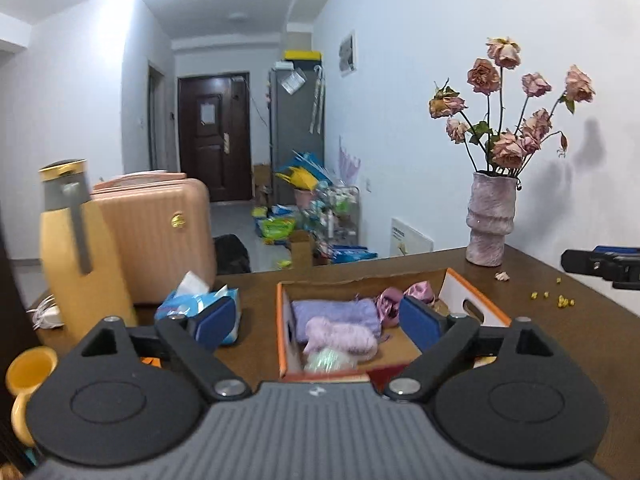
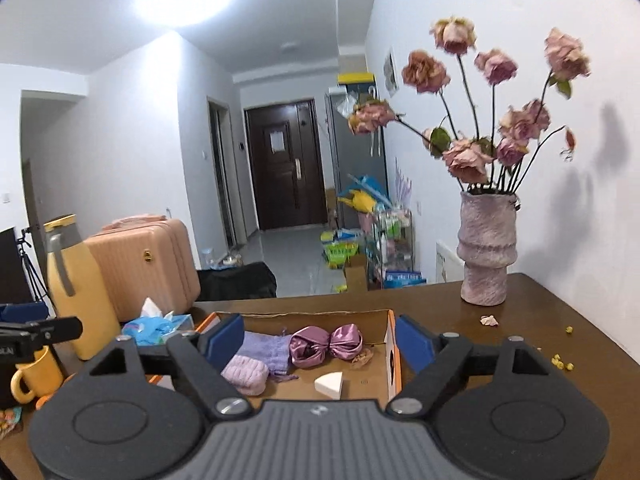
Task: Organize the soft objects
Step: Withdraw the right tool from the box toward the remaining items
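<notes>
An open cardboard box with orange edges sits on the brown table. Inside lie a folded lilac knit cloth, a pink fuzzy roll, a shiny purple satin scrunchie, a pale green soft thing and a white wedge sponge. My left gripper hangs over the box's near side, open, nothing between its blue pads. My right gripper is also above the box, open and empty. Part of the right gripper shows at the left wrist view's right edge.
A pink vase of dried roses stands on the table's far right, with petals and yellow bits nearby. A blue tissue pack, a yellow thermos and yellow mugs stand left. A pink suitcase is behind.
</notes>
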Demonstrator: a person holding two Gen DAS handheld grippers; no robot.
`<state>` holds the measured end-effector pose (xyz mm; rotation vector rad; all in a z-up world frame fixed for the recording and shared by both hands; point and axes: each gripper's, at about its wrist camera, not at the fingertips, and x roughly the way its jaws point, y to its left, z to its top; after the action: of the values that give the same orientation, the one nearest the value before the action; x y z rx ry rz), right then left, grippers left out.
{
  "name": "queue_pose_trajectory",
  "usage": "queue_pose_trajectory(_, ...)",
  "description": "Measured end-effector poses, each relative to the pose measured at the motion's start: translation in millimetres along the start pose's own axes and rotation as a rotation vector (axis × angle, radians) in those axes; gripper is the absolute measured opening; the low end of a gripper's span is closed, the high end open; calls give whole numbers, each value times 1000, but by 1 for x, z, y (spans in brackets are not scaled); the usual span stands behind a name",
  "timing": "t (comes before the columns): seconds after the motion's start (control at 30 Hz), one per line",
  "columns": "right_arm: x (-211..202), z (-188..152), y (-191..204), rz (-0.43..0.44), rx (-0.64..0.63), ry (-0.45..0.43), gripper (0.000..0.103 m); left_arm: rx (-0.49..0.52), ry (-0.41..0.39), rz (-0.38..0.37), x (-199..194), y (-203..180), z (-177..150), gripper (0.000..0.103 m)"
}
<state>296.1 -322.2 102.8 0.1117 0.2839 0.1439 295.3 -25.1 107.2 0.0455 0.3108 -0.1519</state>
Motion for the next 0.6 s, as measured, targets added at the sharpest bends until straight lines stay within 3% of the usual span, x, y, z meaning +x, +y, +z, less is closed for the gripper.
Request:
queue_pose_trajectory(0.13, -49, -50, 9, 4, -38, -66, 88, -35, -27, 1, -44, -3, -48, 97)
queue_pose_trajectory(0.23, -82, -93, 16, 6, -27, -49, 88, -94, -25, -1, -76, -2, -84, 101)
queue_pose_trajectory(0.37, -114, -143, 18, 29, 87, -20, 88, -146, 87, -33, -89, 1, -127, 101)
queue_pose_trajectory(0.47, -115, -163, 25, 42, 126, 57, 88, -143, 129, -27, -88, 4, -138, 101)
queue_pose_trajectory(0.6, -108, -161, 33, 34, 95, 55, 88, -156, 120, -24, -80, 8, -136, 101)
